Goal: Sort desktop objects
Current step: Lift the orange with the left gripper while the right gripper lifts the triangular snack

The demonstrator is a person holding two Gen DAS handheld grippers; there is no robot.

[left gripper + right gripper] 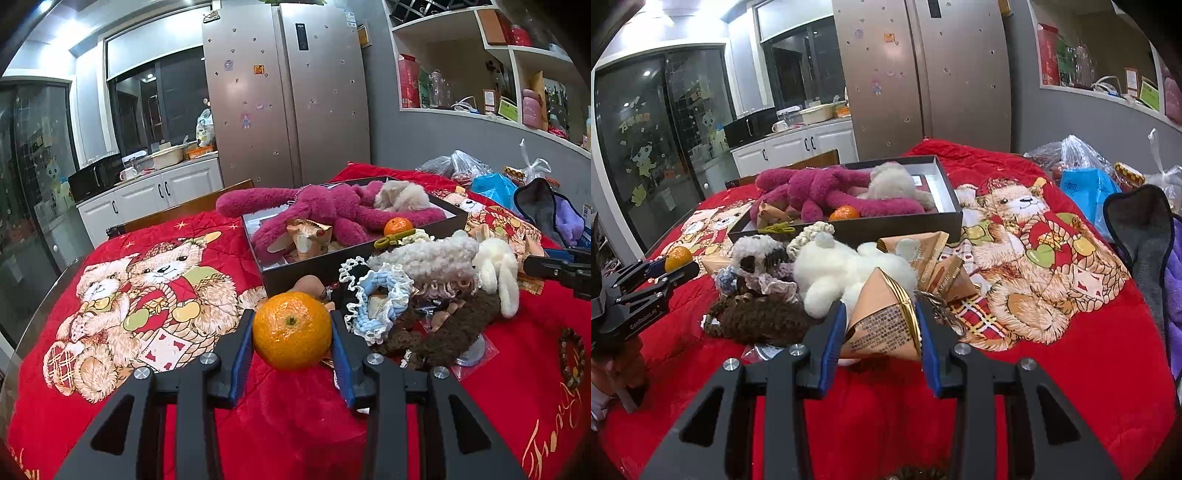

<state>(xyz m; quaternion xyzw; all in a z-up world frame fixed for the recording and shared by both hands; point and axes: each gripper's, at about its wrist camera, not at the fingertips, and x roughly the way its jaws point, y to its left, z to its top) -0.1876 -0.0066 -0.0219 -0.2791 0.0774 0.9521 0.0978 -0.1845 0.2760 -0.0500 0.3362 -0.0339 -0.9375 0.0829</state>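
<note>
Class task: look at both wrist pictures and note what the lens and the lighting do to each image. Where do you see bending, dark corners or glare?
Left wrist: fridge and shelves bow outward, corners go black, ceiling lights blow out top left. Right wrist: same barrel bend, dark corners, gold edge of the packet glints.
</note>
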